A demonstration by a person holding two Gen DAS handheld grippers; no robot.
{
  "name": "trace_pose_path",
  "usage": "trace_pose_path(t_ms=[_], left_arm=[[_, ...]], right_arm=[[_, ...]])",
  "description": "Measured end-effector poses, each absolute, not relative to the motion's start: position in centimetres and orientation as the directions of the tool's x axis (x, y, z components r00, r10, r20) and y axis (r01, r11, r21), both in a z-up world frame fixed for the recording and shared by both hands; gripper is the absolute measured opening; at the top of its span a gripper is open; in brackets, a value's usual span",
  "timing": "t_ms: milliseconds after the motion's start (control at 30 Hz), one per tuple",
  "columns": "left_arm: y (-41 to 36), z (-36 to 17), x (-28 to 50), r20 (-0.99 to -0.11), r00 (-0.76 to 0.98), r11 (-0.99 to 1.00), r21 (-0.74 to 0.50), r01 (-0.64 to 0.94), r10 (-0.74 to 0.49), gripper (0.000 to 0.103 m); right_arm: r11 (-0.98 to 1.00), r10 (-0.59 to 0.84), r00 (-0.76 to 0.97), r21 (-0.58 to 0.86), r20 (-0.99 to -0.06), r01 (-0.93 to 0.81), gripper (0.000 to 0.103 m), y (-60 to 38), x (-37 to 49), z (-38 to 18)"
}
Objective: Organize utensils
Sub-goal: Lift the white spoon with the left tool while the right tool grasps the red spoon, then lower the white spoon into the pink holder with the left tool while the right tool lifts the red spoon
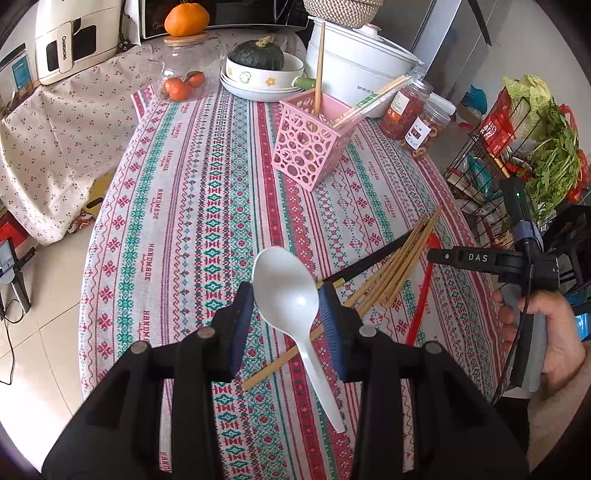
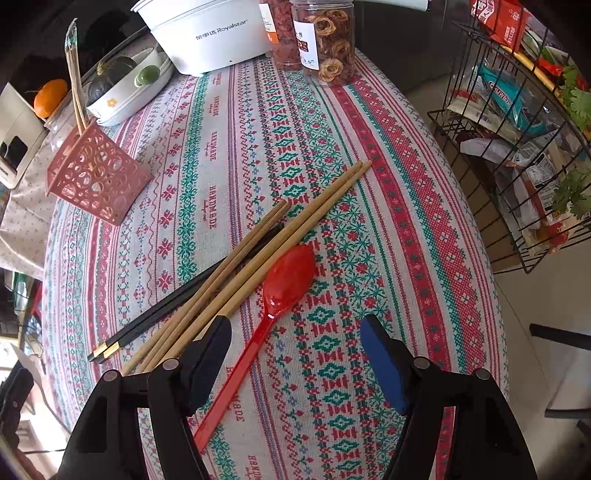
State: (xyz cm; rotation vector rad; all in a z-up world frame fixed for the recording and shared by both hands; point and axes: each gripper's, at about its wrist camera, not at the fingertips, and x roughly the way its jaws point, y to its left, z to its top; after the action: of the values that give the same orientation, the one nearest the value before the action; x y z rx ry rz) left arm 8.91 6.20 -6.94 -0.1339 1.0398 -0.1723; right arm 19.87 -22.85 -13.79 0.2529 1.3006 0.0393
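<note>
My left gripper [image 1: 286,295] is shut on a white plastic spoon [image 1: 291,295], gripped at the bowl, handle hanging toward me above the table. A pink perforated utensil basket [image 1: 310,147] stands ahead, holding a wooden stick and wrapped chopsticks; it also shows at the left in the right wrist view [image 2: 92,173]. My right gripper [image 2: 295,332] is open and empty over the handle of a red spoon [image 2: 273,299]. Wooden chopsticks [image 2: 236,273] and a black pair [image 2: 177,306] lie just left of the red spoon. One loose wooden chopstick [image 1: 280,363] lies under the white spoon.
A white electric pot [image 2: 207,33], two jars of dried fruit [image 2: 325,40], a bowl with a green squash [image 1: 258,62] and a glass jar of oranges [image 1: 184,81] stand at the table's far end. A wire rack of groceries [image 2: 517,129] stands right of the table edge.
</note>
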Motion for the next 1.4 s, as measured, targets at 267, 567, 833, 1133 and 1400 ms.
trace_pose_path(t_ms=[267,567,833,1133,1400], left_arm=[[6.8,-6.7,8.5,-0.841,0.504,0.98,-0.184,0.076,-0.197,0.039],[7.3,-5.9,8.1,-0.822,0.536,0.979,-0.192,0.062,-0.195,0.039],[7.6,-4.0,7.2,-0.764,0.621,0.983,-0.174,0.062,-0.174,0.039],[7.7,-4.2,6.7,-0.758,0.633,0.986,-0.154,0.062,-0.158,0.039],[7.5,-4.5,6.9,-0.766,0.623,0.987,-0.148,0.065,-0.156,0.039]], right_arm=[[0.981,0.132,0.283,0.165,-0.95,0.097,0.045,-21.4,21.1,-14.3],[0.983,0.127,0.296,0.159,-0.947,0.088,0.022,-21.5,20.9,-14.3],[0.975,0.202,0.372,0.221,-0.906,0.008,0.01,-22.1,18.2,-10.9],[0.974,0.209,0.393,0.227,-0.896,0.0,0.006,-23.0,16.9,-9.6],[0.964,0.24,0.354,0.265,-0.904,0.024,0.045,-23.1,18.9,-11.4]])
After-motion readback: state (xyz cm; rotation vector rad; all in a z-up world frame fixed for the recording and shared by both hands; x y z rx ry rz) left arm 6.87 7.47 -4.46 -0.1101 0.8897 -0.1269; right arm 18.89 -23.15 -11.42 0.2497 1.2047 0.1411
